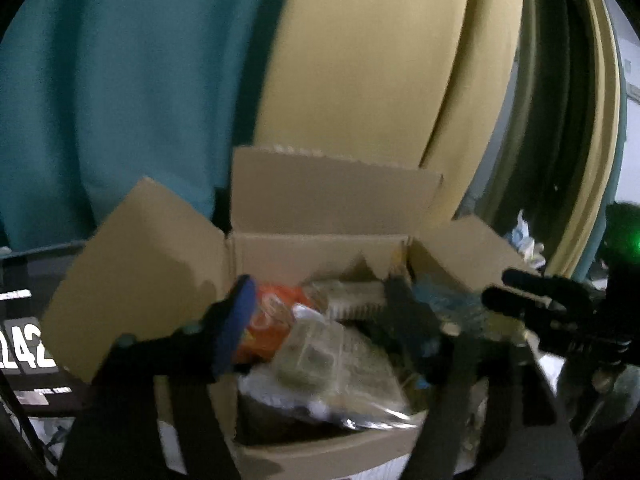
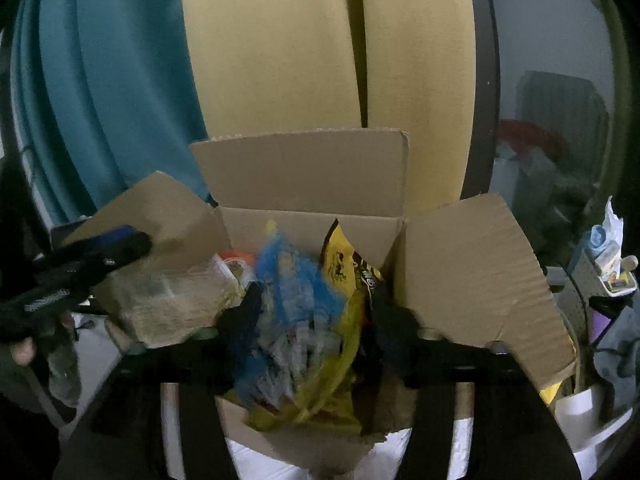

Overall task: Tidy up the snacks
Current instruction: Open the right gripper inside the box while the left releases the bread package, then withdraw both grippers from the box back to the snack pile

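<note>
An open cardboard box [image 1: 320, 248] [image 2: 304, 224] with its flaps up holds several snack packs. My left gripper [image 1: 320, 316] is open above the box's left half; an orange packet [image 1: 272, 320] and a clear pack of greenish biscuits [image 1: 320, 356] lie under and between its fingers. Over the middle of the box, my right gripper [image 2: 314, 312] is open, with a blue-and-yellow bag [image 2: 296, 300] between its fingers and a yellow-and-black bag [image 2: 344, 264] behind. Each gripper also shows in the other's view: the right gripper [image 1: 532, 300] at the right, the left gripper [image 2: 80, 264] at the left.
Teal cloth [image 1: 100, 100] and tall beige panels [image 1: 360, 60] stand close behind the box. A black case with white numerals [image 1: 28, 344] lies to the left. On the right are a holder with tissues [image 2: 608, 256] and a white roll [image 2: 580, 404]. A person's fingers [image 2: 24, 350] hold the left tool.
</note>
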